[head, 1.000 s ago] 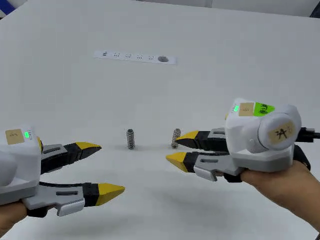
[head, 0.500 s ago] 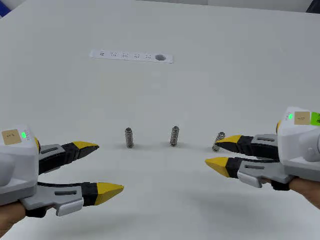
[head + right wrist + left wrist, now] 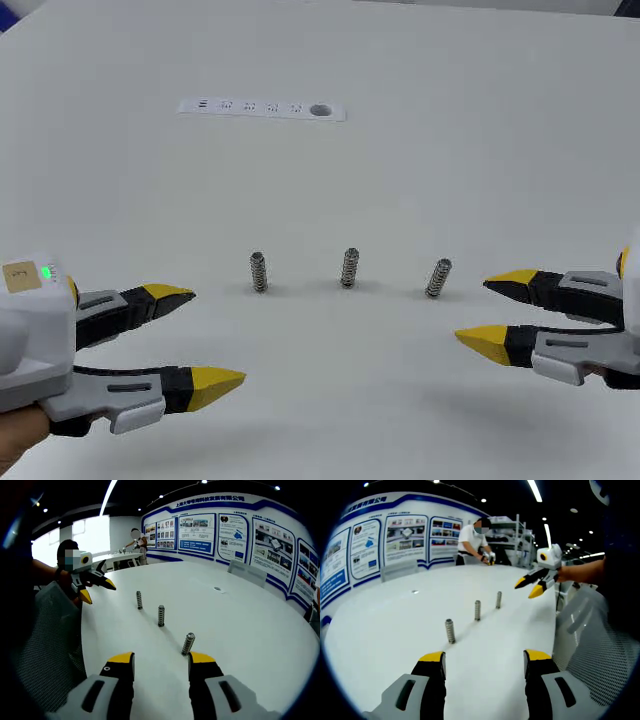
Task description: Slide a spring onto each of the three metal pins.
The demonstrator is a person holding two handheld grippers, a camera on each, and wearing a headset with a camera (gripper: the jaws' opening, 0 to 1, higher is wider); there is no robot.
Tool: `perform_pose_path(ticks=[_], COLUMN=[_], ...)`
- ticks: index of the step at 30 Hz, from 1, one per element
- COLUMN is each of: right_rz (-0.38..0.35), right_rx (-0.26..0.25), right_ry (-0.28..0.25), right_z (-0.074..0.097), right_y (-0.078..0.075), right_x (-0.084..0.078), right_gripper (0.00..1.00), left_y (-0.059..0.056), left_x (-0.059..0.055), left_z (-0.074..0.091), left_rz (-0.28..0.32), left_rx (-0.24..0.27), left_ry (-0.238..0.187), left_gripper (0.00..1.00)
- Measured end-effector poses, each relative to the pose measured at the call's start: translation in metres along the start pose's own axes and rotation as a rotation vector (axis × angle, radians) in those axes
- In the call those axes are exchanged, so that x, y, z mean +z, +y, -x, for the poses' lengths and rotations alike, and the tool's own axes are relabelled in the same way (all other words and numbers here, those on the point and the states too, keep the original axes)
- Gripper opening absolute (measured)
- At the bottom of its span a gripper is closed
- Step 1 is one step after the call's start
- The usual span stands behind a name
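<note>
Three metal springs stand in a row on the white table: left spring (image 3: 259, 271), middle spring (image 3: 349, 268) and right spring (image 3: 438, 278), which leans a little. Each sits over a pin; the pins are hidden inside. My left gripper (image 3: 205, 337) is open at the lower left, nothing between its yellow tips, short of the left spring (image 3: 450, 630). My right gripper (image 3: 478, 310) is open at the right edge, empty, just right of the right spring (image 3: 188, 643). In each gripper view the other gripper shows across the row: the right gripper (image 3: 535, 582) and the left gripper (image 3: 95, 585).
A white power strip (image 3: 262, 108) lies flat farther back on the table. The table's rounded edge and a mesh chair back (image 3: 600, 645) are close on the person's side. Another person (image 3: 472, 540) works at a far bench.
My right gripper has drawn back to the right, away from the middle spring, and the right spring now shows. It stays open. The left gripper has not moved.
</note>
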State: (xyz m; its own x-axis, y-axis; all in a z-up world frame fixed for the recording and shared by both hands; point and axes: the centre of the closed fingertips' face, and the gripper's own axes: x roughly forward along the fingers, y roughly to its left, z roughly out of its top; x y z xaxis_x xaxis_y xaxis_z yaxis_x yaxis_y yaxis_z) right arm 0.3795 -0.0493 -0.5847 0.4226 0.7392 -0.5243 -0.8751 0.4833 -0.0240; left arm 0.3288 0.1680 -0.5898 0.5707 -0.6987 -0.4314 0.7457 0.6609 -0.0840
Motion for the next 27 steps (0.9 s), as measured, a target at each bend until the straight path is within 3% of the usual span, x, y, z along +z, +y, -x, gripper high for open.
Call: perform_pose_path(ticks=[9, 27], right_rz=[-0.028, -0.033], right_rx=[0.012, 0.024], right_ry=[-0.017, -0.021], right_z=[0.0004, 0.0001], right_y=[0.0018, 0.0006], right_x=[0.0012, 0.0042], right_gripper=[0.51, 0.55], left_y=[0.0002, 0.001], left_x=[-0.0009, -0.002], left_z=[0.0002, 0.0006], left_rz=[0.004, 0.009], left_rx=[0.0, 0.003], left_ry=[0.003, 0.004], left_gripper=[0.64, 0.65])
